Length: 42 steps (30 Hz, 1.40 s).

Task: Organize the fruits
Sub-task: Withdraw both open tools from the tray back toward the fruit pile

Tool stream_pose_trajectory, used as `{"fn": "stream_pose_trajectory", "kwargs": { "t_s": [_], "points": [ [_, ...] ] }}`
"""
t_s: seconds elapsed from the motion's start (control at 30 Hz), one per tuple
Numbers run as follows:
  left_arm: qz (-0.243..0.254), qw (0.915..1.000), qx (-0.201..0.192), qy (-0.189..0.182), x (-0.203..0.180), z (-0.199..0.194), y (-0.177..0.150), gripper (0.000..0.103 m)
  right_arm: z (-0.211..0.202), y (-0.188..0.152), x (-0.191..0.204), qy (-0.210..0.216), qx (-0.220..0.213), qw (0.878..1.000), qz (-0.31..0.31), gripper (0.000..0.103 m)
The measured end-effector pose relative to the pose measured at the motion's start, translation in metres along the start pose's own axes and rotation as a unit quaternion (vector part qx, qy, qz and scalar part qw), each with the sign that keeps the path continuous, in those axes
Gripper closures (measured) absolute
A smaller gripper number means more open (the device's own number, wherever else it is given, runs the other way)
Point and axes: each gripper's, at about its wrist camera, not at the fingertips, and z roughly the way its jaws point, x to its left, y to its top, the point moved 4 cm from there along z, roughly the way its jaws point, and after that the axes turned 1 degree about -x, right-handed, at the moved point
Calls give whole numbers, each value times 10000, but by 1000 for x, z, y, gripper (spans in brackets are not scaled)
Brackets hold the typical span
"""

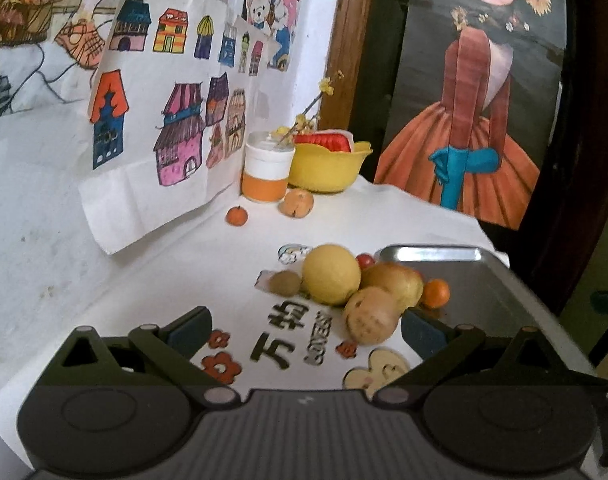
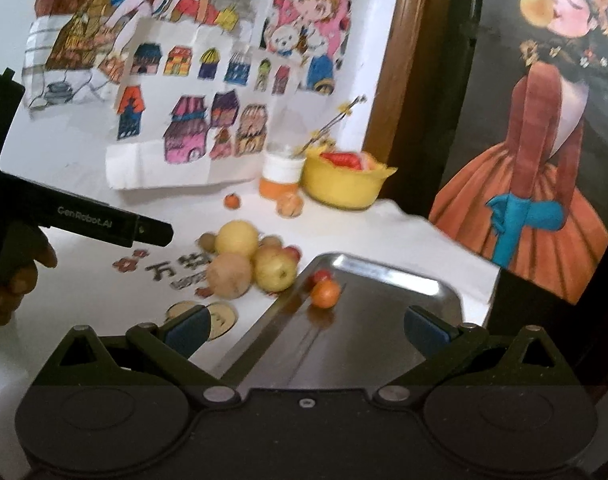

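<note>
Left wrist view first: the left gripper (image 1: 305, 330) hangs low over the white tablecloth (image 1: 176, 280), jaws spread wide, nothing between them. Dead ahead sits the fruit pile: a brownish pear (image 1: 369, 314) nearest, a big yellow round fruit (image 1: 331, 274) behind it, a yellow apple (image 1: 395, 282) to its right, a kiwi (image 1: 284, 283) on the left. A small orange (image 1: 435, 293) lies just inside the metal tray (image 1: 483, 280). This looks like the early part of the job, with most fruit not yet on the tray; the pear seems the likeliest pick, and it calls for a short push forward to straddle it before closing. A small red fruit (image 1: 365, 260) peeks out behind the pile, mostly hidden.

Over to the right wrist view: the right gripper (image 2: 305, 326) hovers above the tray's near end, also wide open and holding nothing. The person's hand (image 2: 12, 280) grips the other tool at the left edge, partly cut off. Further back, a yellow bowl (image 2: 343, 186) holds something red I can't identify, and two more orange fruits (image 2: 290, 204) are soft with blur.
</note>
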Motion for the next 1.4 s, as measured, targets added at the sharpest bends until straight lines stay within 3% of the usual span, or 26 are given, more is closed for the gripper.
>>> {"fn": "stream_pose_trajectory", "kwargs": {
  "t_s": [0.3, 0.63, 1.0, 1.4],
  "points": [
    [219, 9993, 305, -33, 17, 3, -18, 0, 17, -16, 33, 189, 613, 9979, 84, 1],
    [454, 9966, 638, 268, 41, 22, -15, 0, 40, -13, 62, 280, 977, 9944, 275, 1],
    [353, 9965, 726, 216, 65, 54, 10, 0, 69, 9, 87, 235, 873, 9947, 492, 1],
    [591, 9947, 823, 145, 59, 101, 24, 0, 110, 17, 82, 33, 772, 9933, 864, 1]
  ]
}}
